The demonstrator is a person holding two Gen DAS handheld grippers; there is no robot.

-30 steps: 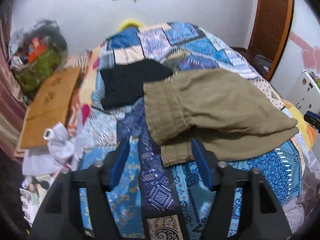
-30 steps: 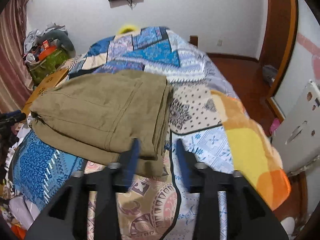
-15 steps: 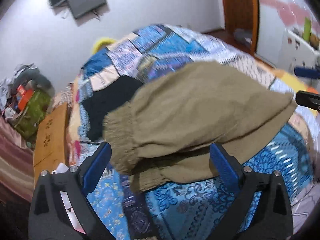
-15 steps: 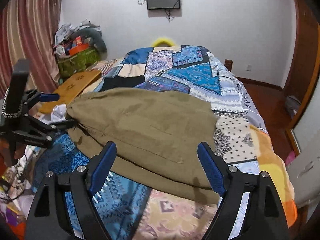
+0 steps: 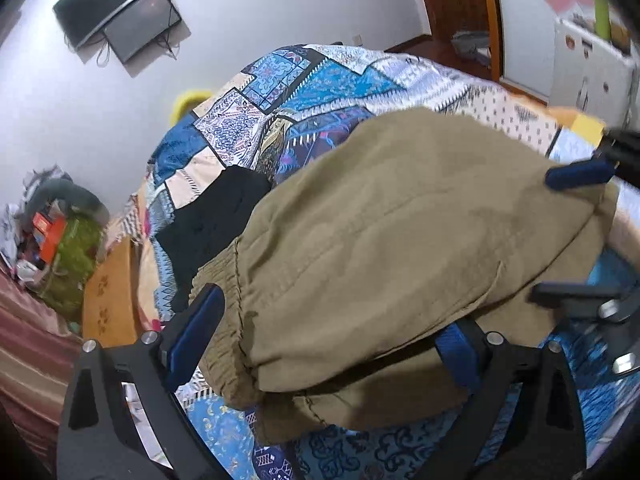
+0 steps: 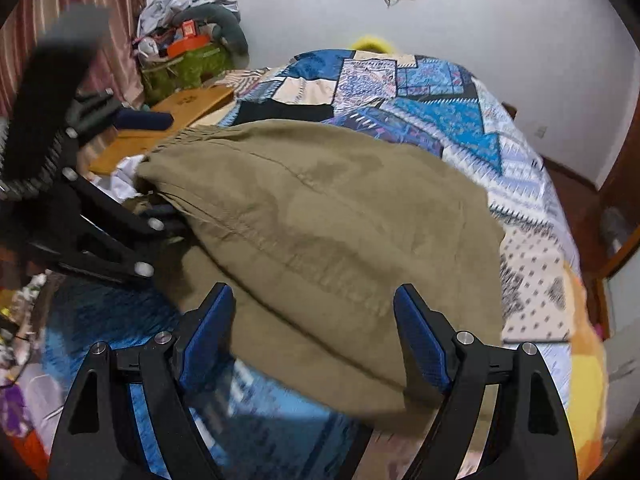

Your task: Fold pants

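Olive-brown cloth, the folded pants (image 5: pixel 400 240), lies in a thick doubled bundle on the patchwork bedspread (image 5: pixel 320 80), its gathered waistband turned toward the side of the bed where the wooden board (image 5: pixel 108 292) lies; the left gripper (image 5: pixel 324 340) stands with its jaws spread wide about the near waistband corner of the bundle, one blue pad just beside the gathered band and the other half hidden under the near lower edge of the cloth, neither visibly pressing it; the right gripper (image 6: pixel 316 336) likewise stands wide, its two blue pads to either side of the near folded edge of the pants, the cloth between them but not pinched; in the right wrist view the left gripper's black frame reaches in at the waistband end, and in the left wrist view one of the right gripper's blue pads shows at the far corner of the bundle; a black garment (image 5: pixel 216 224) lies flat on the bedspread just beyond the waistband; farther off, a green bag (image 6: pixel 184 68) heaped with clutter stands by the striped curtain (image 6: pixel 120 20), and a dark screen (image 5: pixel 120 12) hangs on the white wall.
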